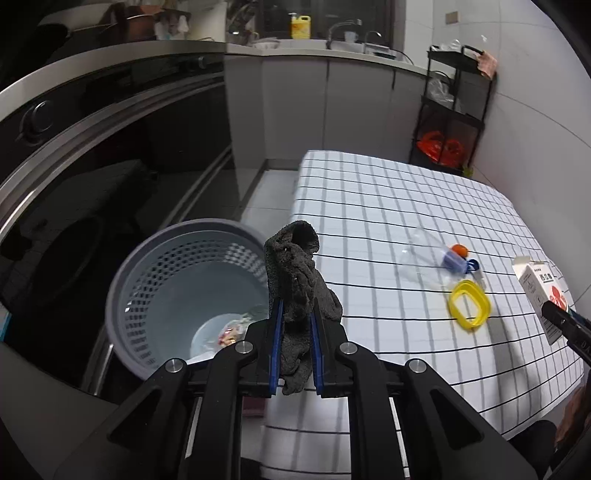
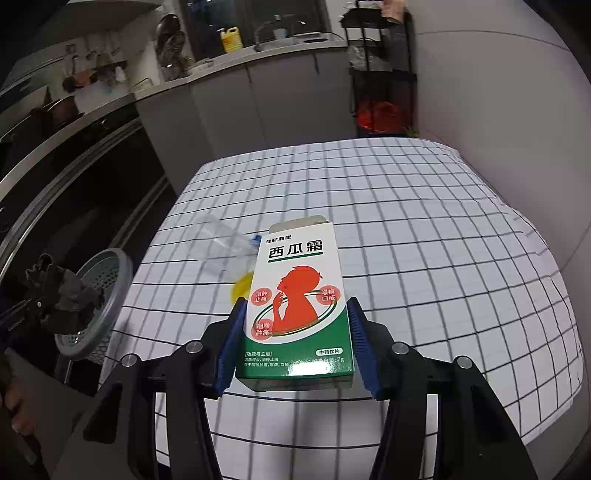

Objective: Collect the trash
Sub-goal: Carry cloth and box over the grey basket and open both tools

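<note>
Left gripper: clamped on grey cloth, beside bin. Right gripper: gripping medicine box above checked table.

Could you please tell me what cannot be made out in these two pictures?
- Left wrist view: the bin's contents, half hidden by the left gripper and its grey cloth.
- Left wrist view: the medicine box, partly covered by the right gripper.
- Right wrist view: the yellow ring and clear bottle, partly behind the box.

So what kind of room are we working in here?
Most likely a home kitchen: a counter with a sink faucet and yellow detergent jug, a built-in oven, and a checked-cloth table.
</note>
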